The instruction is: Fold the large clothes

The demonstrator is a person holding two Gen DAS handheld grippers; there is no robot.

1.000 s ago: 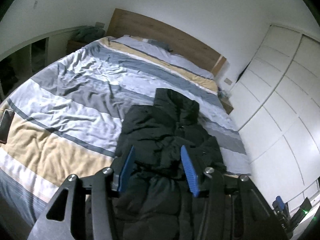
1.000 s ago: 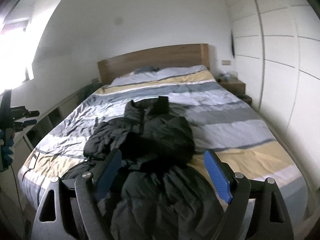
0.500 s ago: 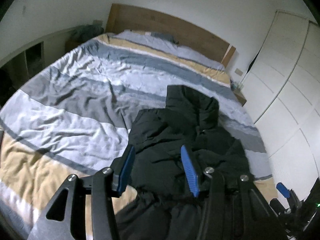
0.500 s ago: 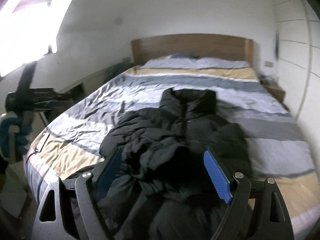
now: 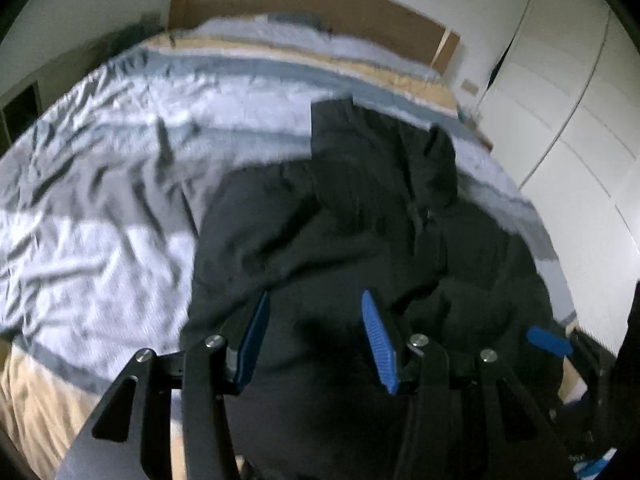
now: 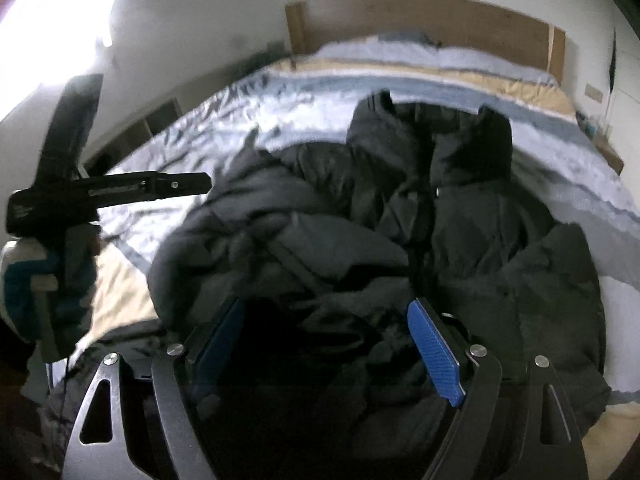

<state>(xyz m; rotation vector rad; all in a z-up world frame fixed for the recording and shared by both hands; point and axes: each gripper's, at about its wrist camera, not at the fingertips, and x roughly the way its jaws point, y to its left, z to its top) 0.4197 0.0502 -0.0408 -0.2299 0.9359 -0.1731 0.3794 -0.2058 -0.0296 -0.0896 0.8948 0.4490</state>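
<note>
Although both grippers are over the garment, no fold is evident: the black quilted puffer jacket (image 6: 400,240) lies crumpled on the bed with the grey, white and tan striped cover (image 5: 100,208), its collar toward the wooden headboard (image 6: 420,16) and its hem toward the foot of the bed. Sleeves and body are bunched in heaps, most heavily on the side nearer the window. Judged from this, the task is at its start; spreading, sleeve folding and body folding all remain.

Left gripper (image 5: 316,336): blue-padded jaws stand partly apart with nothing between the pads. Dark fabric fills the view beyond them, over the jacket's lower half near its edge. Contact with the cloth cannot be confirmed owing to blur.

Right gripper (image 6: 328,352): jaws spread wide, empty. It sits above the rumpled lower middle of the jacket, with the zip line running up and away from its right pad toward the collar.

From the right wrist view, the left gripper's body is seen at the far left, beside the jacket. Both views are motion-blurred.
</note>
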